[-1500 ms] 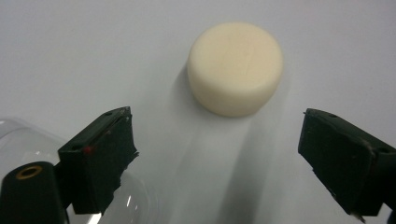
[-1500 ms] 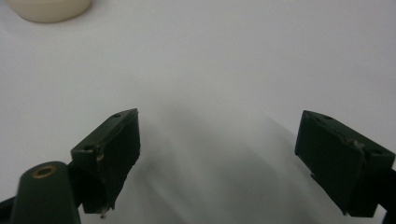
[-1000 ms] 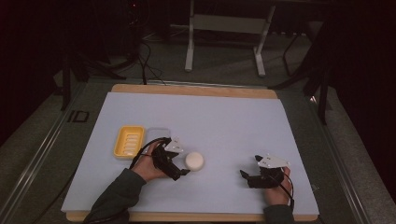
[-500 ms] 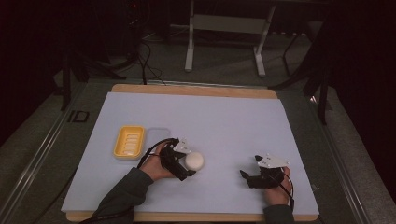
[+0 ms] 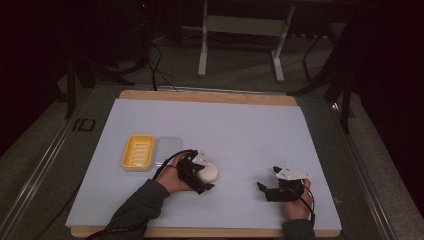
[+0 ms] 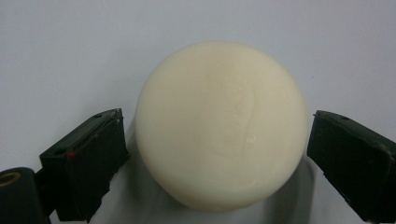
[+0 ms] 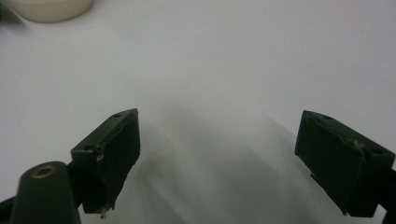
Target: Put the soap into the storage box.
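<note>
**Left gripper closes in around a round bar of soap**

Compared with a second ago, the left gripper (image 5: 204,179) has slid across the pale blue table mat (image 5: 240,130) and now straddles the round, cream-white bar of soap (image 5: 207,172), which lies flat on the mat left of centre. In the left gripper view its black jaws have just been closing, with the soap (image 6: 222,126) between them; narrow gaps remain on both sides, so the pads do not yet press and the soap is not grasped. The pickup looks about to begin: a little more closing should clamp it.

The right gripper (image 5: 272,191) sits well apart at the near right, unmoved, its jaws spread wide over bare mat.

Just left of the left hand lies a yellow ribbed plastic soap dish (image 5: 138,152), with a flat, clear rectangular lid (image 5: 169,150) beside it. Nothing stands between soap and dish.
</note>
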Demonstrator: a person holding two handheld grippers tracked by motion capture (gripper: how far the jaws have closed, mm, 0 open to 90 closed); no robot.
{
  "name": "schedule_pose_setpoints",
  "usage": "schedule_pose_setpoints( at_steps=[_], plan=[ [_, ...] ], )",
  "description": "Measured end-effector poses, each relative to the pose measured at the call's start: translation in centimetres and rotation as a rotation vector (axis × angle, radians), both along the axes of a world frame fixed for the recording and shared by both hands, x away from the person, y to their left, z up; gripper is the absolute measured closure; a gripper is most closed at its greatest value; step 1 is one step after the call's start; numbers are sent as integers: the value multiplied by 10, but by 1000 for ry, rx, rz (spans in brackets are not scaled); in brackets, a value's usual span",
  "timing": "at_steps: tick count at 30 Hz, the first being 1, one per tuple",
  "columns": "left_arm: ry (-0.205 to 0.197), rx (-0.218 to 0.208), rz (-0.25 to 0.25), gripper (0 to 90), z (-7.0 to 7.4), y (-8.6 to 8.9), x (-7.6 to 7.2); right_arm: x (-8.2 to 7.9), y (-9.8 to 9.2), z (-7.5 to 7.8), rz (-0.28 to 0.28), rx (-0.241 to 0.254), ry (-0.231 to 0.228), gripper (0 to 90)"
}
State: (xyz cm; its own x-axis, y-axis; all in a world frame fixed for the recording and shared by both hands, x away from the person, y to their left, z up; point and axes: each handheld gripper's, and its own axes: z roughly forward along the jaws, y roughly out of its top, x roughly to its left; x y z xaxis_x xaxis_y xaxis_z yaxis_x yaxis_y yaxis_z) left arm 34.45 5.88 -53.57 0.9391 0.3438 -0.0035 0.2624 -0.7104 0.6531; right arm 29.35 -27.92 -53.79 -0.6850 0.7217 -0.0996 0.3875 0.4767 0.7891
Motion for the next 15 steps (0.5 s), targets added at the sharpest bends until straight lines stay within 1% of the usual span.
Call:
schedule_pose_setpoints(
  at_steps=[1,3,9,11,12,15],
  plan=[
    [-5,4,-2,64,0,-1,0,0,0,0,-1,1,1,139],
    [-2,-4,1,64,-1,-1,0,0,0,0,0,0,1,139],
    [-14,4,-2,79,0,-2,2,0,0,0,1,0,-1,139],
    [-15,8,-9,112,1,-2,3,0,0,0,1,0,-1,139],
    [-15,15,-20,138,2,-2,3,0,0,0,0,-1,1,139],
    [-10,22,-26,152,3,-3,3,0,0,0,1,-1,-1,139]
  ],
)
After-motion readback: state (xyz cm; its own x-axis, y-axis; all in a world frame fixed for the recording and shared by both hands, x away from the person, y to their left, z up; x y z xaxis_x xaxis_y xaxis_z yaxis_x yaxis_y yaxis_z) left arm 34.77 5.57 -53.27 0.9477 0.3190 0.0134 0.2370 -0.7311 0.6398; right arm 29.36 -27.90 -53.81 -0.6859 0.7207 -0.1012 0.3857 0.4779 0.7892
